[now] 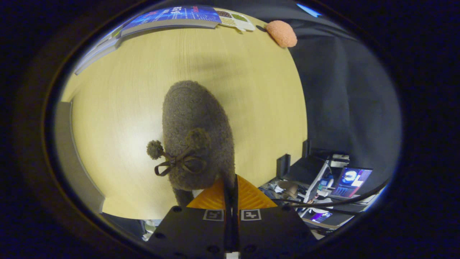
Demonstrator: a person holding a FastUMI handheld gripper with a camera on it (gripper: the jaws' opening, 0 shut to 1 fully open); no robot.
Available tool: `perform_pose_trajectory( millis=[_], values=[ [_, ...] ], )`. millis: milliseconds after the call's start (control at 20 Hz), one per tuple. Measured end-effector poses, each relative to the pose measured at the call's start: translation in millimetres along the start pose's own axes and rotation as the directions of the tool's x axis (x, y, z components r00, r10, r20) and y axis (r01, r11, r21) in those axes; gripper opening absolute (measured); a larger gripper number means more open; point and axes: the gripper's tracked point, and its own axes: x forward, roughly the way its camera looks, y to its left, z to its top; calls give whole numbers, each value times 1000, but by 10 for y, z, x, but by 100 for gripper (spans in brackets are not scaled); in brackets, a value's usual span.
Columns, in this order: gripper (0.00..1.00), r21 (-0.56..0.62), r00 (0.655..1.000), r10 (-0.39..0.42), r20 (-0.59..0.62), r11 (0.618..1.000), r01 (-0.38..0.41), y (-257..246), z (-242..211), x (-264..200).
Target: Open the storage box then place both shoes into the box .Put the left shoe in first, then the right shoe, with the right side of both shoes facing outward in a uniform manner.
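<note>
Shoe pinched in hand-held gripper

Warm light from above makes the table bright, the fuzzy shoe casts a soft shadow behind it, the edges bend round and go dim, and the close gripper, fingers pressed together, looks sharp.

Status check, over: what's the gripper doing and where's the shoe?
Gripper shut on grey fuzzy shoe's collar edge, shoe hanging above the wooden table. Pink fuzzy item at the table's far edge. Nothing close around the shoe.
</note>
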Motion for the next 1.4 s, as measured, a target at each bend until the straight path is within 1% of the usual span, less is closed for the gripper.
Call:
perform_pose_trajectory(
  millis=[200,300,400,600,800,900,1050,1150,1300,1400],
  values=[
    [3,18,999,-20,37,1000,19,-80,-88,-410],
    [3,21,997,-39,67,999,38,-105,-125,-683],
    [3,32,994,-37,104,999,34,-54,-143,-1022],
    [3,52,982,18,186,998,-28,231,-176,-1723],
    [3,17,968,55,246,998,-61,588,-307,-2368],
    [3,1,956,92,277,995,-96,851,-309,-2616],
    [4,-22,935,174,308,984,-176,1323,-307,-2975],
    [4,-40,930,213,298,977,-211,1634,-340,-3014],
    [4,-52,937,232,262,973,-227,1955,-350,-2915],
    [4,-38,943,238,233,971,-235,2114,-340,-2813]
  ],
)
